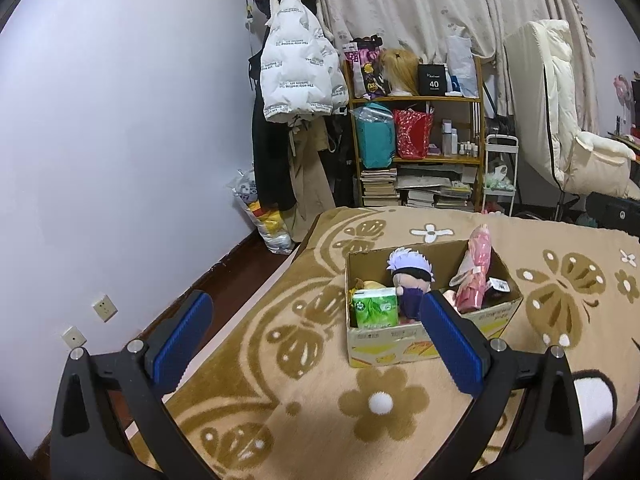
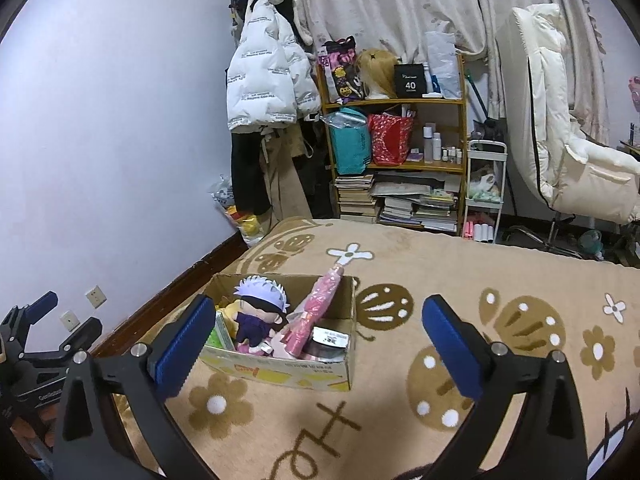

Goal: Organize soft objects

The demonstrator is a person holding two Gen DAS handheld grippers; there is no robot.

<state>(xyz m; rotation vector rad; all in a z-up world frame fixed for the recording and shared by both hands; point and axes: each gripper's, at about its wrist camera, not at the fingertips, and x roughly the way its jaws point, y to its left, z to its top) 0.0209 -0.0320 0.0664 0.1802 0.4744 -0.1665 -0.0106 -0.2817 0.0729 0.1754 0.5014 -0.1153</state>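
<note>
beige flowered blanket [image 2: 400, 420] spreads wide and bare around the cardboard box [image 1: 404, 344], where a white-haired plush doll [image 1: 408, 280] sits upright between a green tissue pack [image 1: 376, 306] and pink bundle [image 1: 476, 272], while my left gripper [image 1: 316, 344] and right gripper [image 2: 320, 344] hover wide open, empty.

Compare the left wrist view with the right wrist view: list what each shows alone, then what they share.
Left wrist only: the green tissue pack's printed front, and the left tool head-on. Right wrist only: the right tool, open and empty, plus the left tool seen from the side at the frame edge. Both: the cardboard box on the blanket, holding the white-haired plush doll and pink umbrella.
</note>
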